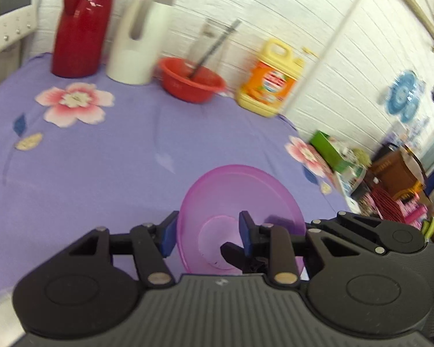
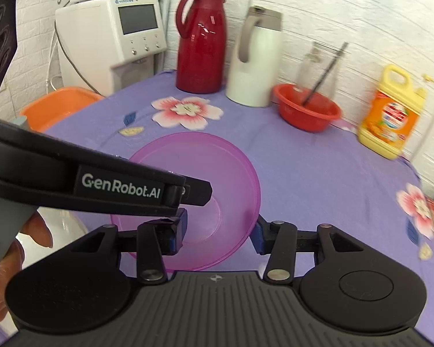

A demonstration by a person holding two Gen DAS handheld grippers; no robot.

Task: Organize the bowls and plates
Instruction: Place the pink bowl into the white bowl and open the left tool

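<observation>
Where the bowl sits: the pink bowl (image 1: 240, 190) is tipped on edge low over the purple flowered cloth of the desk (image 1: 101, 173); I cannot tell whether it still touches the cloth.
Left tool: the left tool (image 1: 207, 232) is closed on the bowl's left wall, one blue pad outside the rim and the other inside the hollow.
Right tool: the right tool (image 2: 220, 231) stands open, its jaws wide apart; one pad hangs over the bowl's hollow, the other is just outside the bowl's right rim, and I see no pinch.
Hand: a person's hand (image 2: 5, 263) wraps the left tool's grey handle, left of the bowl.
Beyond the bowl, left: an orange basin (image 2: 58, 104) sits off the desk's edge.
Beyond the bowl, at the wall: a red flask (image 1: 81, 26), a white jug (image 1: 136, 49), a red basin (image 1: 192, 82) with a dark rod in it, and a yellow detergent bottle (image 1: 270, 81) stand in a row.
Farthest from the bowl: a white machine with a screen (image 2: 124, 40) stands left of the flask.
</observation>
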